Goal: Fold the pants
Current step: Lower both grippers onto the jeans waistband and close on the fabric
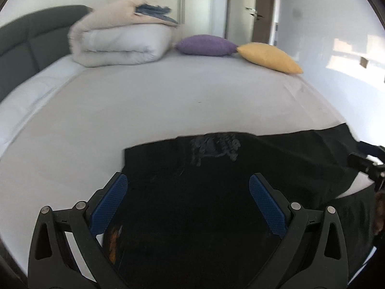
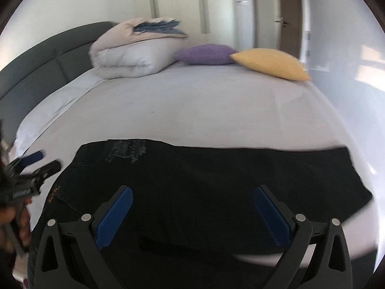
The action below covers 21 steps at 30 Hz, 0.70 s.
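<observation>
Right now I'm hovering both grippers over the pants, which are lying flat along the near edge of the bed, well apart from the duvet and the two pillows at the far side. Left gripper is spread wide, holding nothing, sitting over the waist end near the worn patch. Right gripper is also spread wide and empty, hanging over the leg section; the hem end is reaching toward the bed's right edge. I'm reading this as the pants already laid leg on leg, lengthwise. I'm keeping the jaws open so each can take an end for the crosswise fold. Frames are blurring slightly, so I can't tell whether either tip is touching the cloth.
</observation>
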### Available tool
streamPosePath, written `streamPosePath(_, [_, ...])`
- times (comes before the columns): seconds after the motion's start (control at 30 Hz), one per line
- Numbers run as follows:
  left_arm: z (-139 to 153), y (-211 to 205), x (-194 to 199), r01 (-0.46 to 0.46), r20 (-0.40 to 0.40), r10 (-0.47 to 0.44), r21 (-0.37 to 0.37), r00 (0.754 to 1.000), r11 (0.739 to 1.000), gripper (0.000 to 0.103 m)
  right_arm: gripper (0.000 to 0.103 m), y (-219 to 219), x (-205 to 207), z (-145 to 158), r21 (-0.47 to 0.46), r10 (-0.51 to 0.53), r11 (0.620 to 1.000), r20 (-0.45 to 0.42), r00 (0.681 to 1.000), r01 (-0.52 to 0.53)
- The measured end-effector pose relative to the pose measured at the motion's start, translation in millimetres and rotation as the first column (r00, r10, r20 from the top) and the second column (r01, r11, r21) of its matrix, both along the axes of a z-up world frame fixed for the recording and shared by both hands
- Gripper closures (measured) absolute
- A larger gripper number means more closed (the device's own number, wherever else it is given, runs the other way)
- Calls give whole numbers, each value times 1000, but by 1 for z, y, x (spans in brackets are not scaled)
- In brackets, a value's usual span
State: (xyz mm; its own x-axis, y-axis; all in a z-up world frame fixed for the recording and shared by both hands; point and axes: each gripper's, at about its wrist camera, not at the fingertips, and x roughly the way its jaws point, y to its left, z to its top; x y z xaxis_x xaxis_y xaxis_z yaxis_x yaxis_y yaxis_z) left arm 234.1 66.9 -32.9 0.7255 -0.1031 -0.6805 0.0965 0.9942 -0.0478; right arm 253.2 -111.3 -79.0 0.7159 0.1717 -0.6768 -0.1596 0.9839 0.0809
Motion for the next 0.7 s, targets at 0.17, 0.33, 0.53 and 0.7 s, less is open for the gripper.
streamPosePath(0.17, [-17, -4, 82, 217, -74, -210, 102, 975, 971, 0, 3, 8, 44, -5, -27, 244, 969, -2, 970, -244])
streamPosePath(0.33, [-59, 9, 163, 422, -255, -395, 62, 883, 904, 9, 18, 6, 86, -13, -2, 372, 928, -44, 927, -373])
streamPosePath(0.53, [-98, 15, 214, 558, -418, -506, 2, 754, 830, 26, 31, 4, 124, -24, 4, 461, 887, -81, 884, -462])
streamPosePath(0.7, [-110, 20, 228, 580, -438, -537, -43, 721, 814, 46, 37, 23, 147, -37, 14, 549, 833, -138, 824, -553])
